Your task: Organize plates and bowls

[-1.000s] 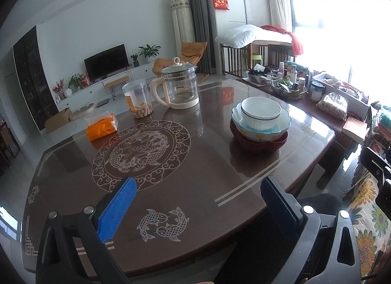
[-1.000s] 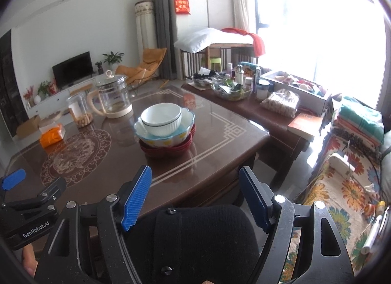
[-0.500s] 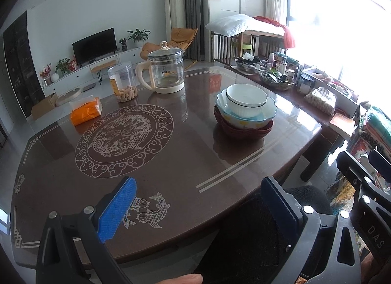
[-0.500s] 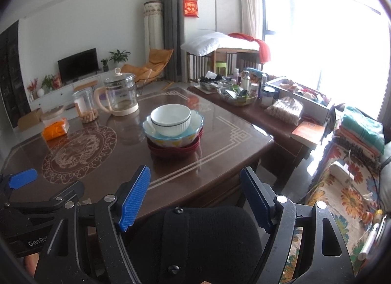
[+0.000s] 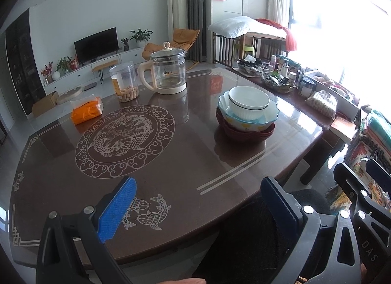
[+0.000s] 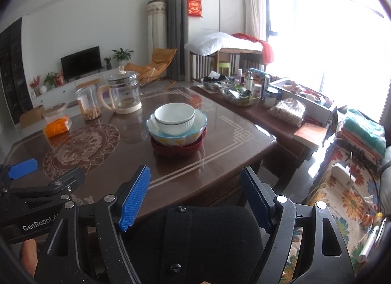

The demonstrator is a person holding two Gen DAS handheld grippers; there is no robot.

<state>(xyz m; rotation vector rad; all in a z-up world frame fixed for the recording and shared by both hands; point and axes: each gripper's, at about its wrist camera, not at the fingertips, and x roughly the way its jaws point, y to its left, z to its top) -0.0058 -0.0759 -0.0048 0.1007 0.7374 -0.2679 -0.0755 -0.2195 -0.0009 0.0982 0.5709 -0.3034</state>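
Observation:
A stack stands on the brown table [image 5: 183, 161]: a white bowl [image 5: 248, 102] sits in a light blue scalloped bowl [image 5: 268, 114], on dark red plates [image 5: 246, 133]. The right wrist view shows the same white bowl [image 6: 174, 117], blue bowl [image 6: 200, 120] and red plates [image 6: 176, 149]. My left gripper [image 5: 198, 201] is open and empty over the table's near edge, well short of the stack. My right gripper [image 6: 195, 198] is open and empty, off the near edge above a black chair back [image 6: 195, 240].
A glass kettle [image 5: 168, 71], a jar of snacks [image 5: 123, 81] and an orange tissue pack [image 5: 86, 110] stand at the table's far side. A cluttered side table [image 6: 256, 103] lies right. The left gripper shows in the right wrist view [image 6: 36, 186].
Both grippers have drifted slightly; the stack sits a little nearer the centre of each view. Nothing on the table moved. Both grippers stay open.

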